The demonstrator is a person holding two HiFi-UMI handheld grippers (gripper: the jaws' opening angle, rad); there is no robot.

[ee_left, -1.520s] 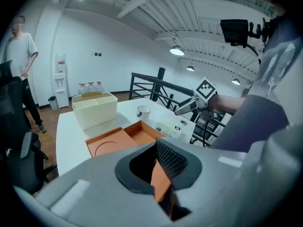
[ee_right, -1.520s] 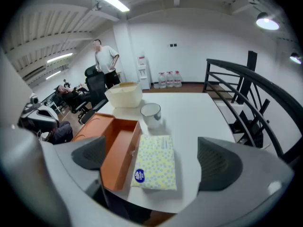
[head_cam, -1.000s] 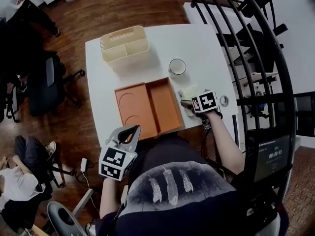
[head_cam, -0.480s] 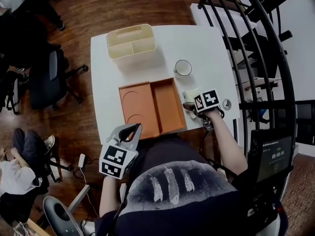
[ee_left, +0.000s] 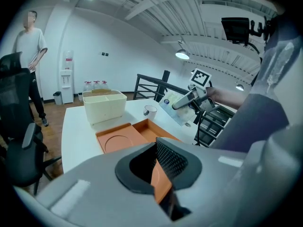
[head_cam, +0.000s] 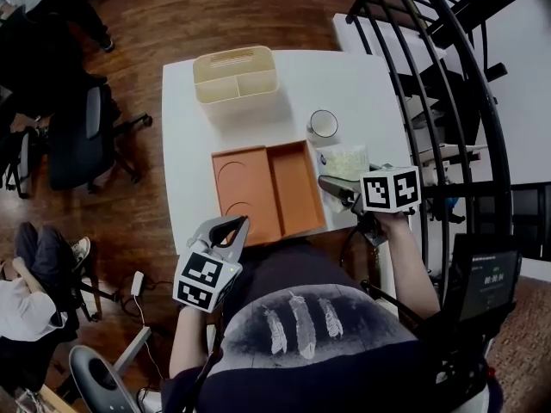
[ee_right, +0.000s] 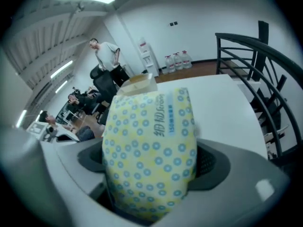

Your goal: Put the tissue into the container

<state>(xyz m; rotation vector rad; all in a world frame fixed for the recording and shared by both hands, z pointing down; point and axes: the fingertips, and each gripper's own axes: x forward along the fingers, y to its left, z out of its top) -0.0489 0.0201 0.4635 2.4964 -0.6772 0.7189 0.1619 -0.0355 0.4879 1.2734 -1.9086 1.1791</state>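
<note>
the right gripper pinches the tissue pack across its middle at the head view's centre right, jaws having just been closing on it. light, soft, slick wrap, so a mid-pack squeeze suits it. the left gripper is empty, jaws together. the container stands upper centre.

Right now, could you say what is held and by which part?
The right gripper, its jaws just closed further, grips the tissue pack by its sides; the left gripper holds nothing.

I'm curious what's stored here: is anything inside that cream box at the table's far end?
The cream box looks empty from above: only its dividers show, splitting it into compartments. The floor just behind its near wall is covered by that wall.
</note>
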